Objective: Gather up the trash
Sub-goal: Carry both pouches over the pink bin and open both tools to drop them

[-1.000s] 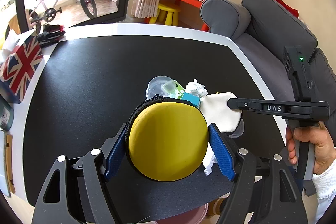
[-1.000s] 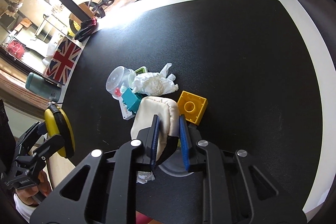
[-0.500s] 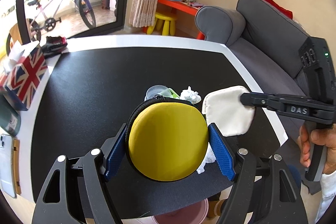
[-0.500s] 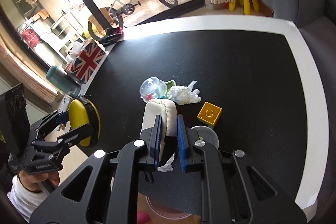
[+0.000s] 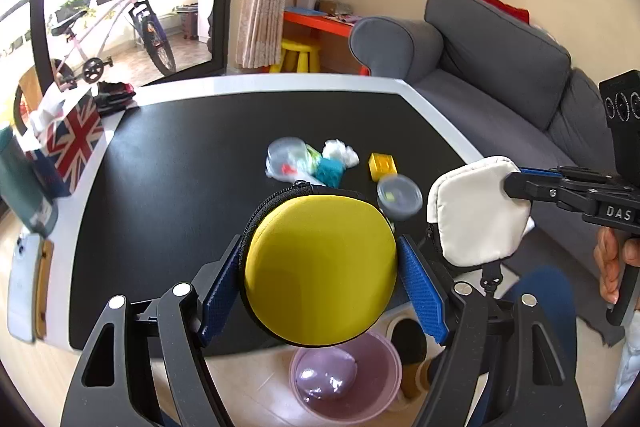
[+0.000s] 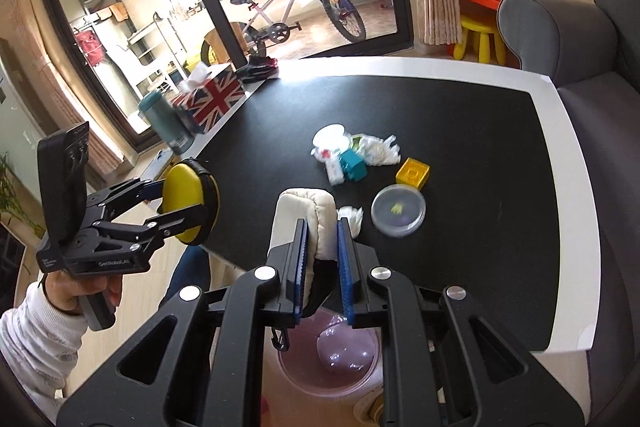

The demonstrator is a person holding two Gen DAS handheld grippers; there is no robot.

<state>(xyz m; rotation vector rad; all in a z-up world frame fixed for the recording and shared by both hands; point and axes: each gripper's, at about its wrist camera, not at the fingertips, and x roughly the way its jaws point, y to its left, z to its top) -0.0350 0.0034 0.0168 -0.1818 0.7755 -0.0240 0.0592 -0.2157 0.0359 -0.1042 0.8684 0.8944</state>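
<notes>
My left gripper [image 5: 320,269] is shut on a round yellow zip case [image 5: 320,267], also seen side-on [image 6: 188,205] in the right wrist view, off the table's near left edge. My right gripper [image 6: 320,247] is shut on a white padded pouch [image 6: 310,215], the same pouch [image 5: 476,211] hanging near the table's right edge. On the black table [image 6: 460,115] lie crumpled tissue [image 6: 378,151], a clear cup [image 6: 330,139], a teal item [image 6: 354,167], a yellow brick [image 6: 414,173] and a clear round lid [image 6: 398,211]. A pink bin [image 5: 346,375] stands on the floor below both grippers.
A Union Jack tissue box [image 6: 210,97], a teal bottle [image 6: 166,123] and a black item [image 6: 260,67] line the table's left and far edge. A phone [image 5: 24,287] lies at the left rim. A grey sofa [image 5: 500,75] runs along the right side.
Both grippers have pulled back and risen from the table. The white pouch came up off the trash pile, uncovering the yellow brick and the lid. The bin now shows below.
</notes>
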